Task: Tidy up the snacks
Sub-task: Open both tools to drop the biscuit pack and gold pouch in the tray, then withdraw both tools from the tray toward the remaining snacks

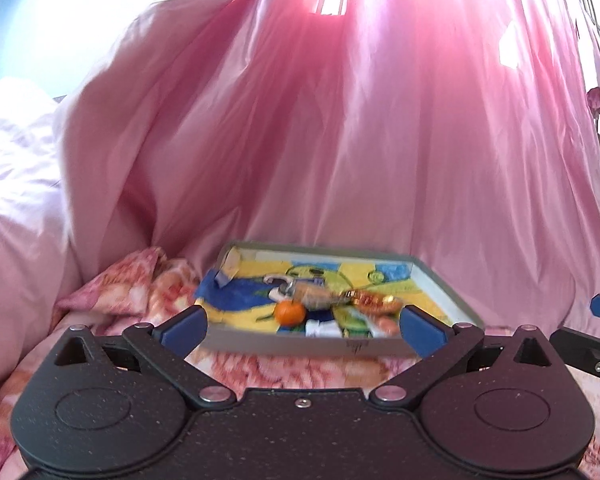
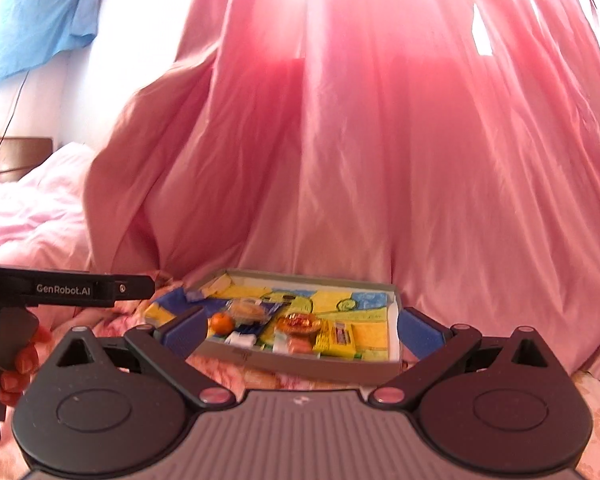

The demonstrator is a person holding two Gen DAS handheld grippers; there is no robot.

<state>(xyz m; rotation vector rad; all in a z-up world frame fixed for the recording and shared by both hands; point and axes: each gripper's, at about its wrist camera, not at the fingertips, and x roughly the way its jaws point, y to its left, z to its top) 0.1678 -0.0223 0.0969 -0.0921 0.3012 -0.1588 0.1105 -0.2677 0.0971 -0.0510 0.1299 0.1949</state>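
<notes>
A home bedroom is shown here. A bed is seen underfoot of everything, spread with a floral pink bedsheet (image 1: 116, 296), and a pale pink quilt (image 2: 32, 216) is heaped at the left. A dark wooden headboard (image 2: 16, 156) is glimpsed against a white wall (image 2: 140, 20), where a blue cloth (image 2: 32, 20) is pinned up. A long pink curtain (image 2: 380, 160) is drawn across a sunlit window and spills onto the bed. A shallow cardboard box (image 2: 300, 364) of snacks is set directly on the bedding, a small orange (image 2: 222, 323) among the wrappers.
</notes>
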